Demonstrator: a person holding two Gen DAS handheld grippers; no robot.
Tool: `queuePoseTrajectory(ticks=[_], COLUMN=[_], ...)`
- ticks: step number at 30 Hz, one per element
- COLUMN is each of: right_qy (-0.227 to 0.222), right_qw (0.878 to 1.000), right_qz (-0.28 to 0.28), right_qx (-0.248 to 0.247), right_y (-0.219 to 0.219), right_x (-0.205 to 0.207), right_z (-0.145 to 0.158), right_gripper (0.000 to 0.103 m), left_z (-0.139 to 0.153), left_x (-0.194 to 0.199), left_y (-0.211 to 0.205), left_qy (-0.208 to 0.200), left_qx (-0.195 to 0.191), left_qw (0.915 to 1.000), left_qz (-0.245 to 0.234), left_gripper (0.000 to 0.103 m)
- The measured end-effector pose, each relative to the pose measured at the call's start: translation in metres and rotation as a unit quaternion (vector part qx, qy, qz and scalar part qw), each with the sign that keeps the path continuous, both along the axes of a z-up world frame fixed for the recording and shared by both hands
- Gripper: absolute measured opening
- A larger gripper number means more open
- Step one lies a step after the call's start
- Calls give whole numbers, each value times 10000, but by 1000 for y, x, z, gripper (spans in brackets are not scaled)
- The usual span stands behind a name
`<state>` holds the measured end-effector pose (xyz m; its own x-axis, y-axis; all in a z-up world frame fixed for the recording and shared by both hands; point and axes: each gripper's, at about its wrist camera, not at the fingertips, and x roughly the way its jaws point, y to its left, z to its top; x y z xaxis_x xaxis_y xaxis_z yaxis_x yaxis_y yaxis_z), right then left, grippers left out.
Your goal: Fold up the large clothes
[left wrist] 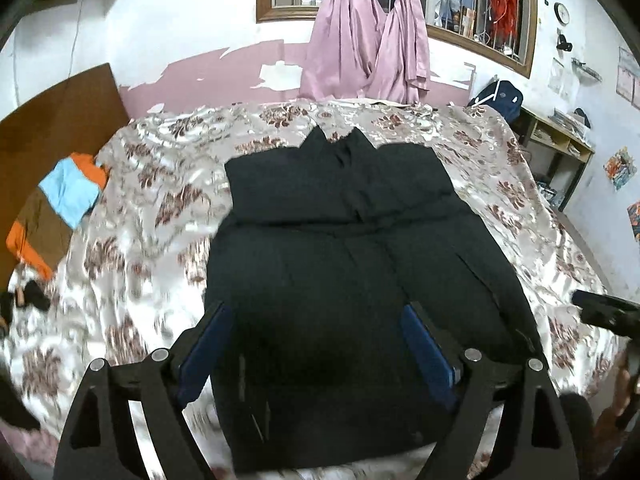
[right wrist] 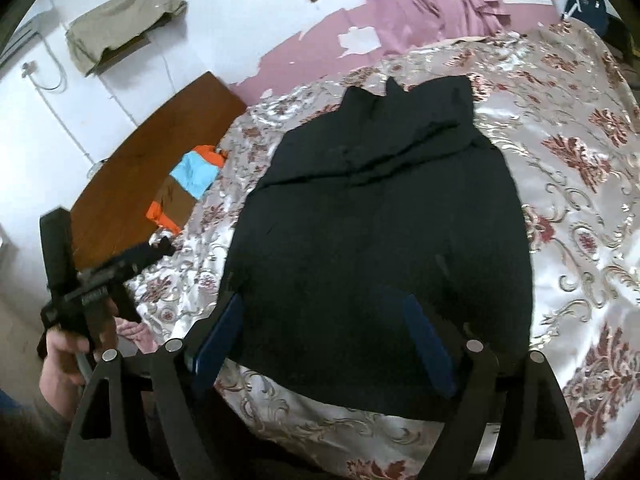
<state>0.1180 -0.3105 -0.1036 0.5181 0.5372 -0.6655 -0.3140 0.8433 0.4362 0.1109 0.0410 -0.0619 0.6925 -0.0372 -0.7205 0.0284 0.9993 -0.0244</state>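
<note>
We see a bed with a shiny floral cover filling most of both views, its far edge meeting the pink and white wall and its left edge running against a brown wooden board. Bare cover lies open on both sides of the garment, wider on the right side in the right wrist view, and a strip of cover shows between the garment's near hem and the bed's near edge.

The black garment lies flat near the middle of the bed, collar pointing toward the far wall. Its upper part looks already turned in, with creases crossing below the collar, and its lower body spreads wide toward us; the fabric is so dark that we cannot tell seams from folds with any certainty.

A folded cloth in orange, light blue and brown sits at the bed's left edge, well apart from the garment.

Our left gripper hovers over the garment's near hem with its blue-padded fingers spread wide, holding nothing. Our right gripper does the same over the hem, fingers parted and empty. The left gripper also shows at the left of the right wrist view, held in a hand beside the bed
</note>
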Motion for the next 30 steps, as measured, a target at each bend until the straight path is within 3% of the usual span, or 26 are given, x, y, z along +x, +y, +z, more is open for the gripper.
queuePoseTrajectory(ticks=[4, 9, 13, 20, 26, 30], right_qy=[-121, -270, -271, -333, -239, 199], right_qw=[9996, 9980, 9975, 9964, 9962, 9973], right_qz=[-30, -53, -21, 367, 268, 55], right_qx=[-250, -563, -646, -692, -787, -701], right_y=[0, -1, 9, 48, 65, 72], right_x=[22, 77, 135, 252, 364, 447], right_z=[18, 40, 49, 75, 55, 28], right_gripper=[79, 79, 79, 79, 79, 79], left_z=[4, -2, -16, -37, -68, -85], left_x=[67, 143, 206, 321, 420, 472], left_y=[10, 14, 19, 20, 24, 26], left_qy=[-31, 30, 202, 336, 567, 648], left_qx=[133, 271, 94, 163, -332, -581], left_qw=[9999, 9996, 9998, 9993, 9978, 9960], left_qz=[-20, 2, 8, -78, 91, 201], left_gripper=[86, 86, 86, 86, 86, 86])
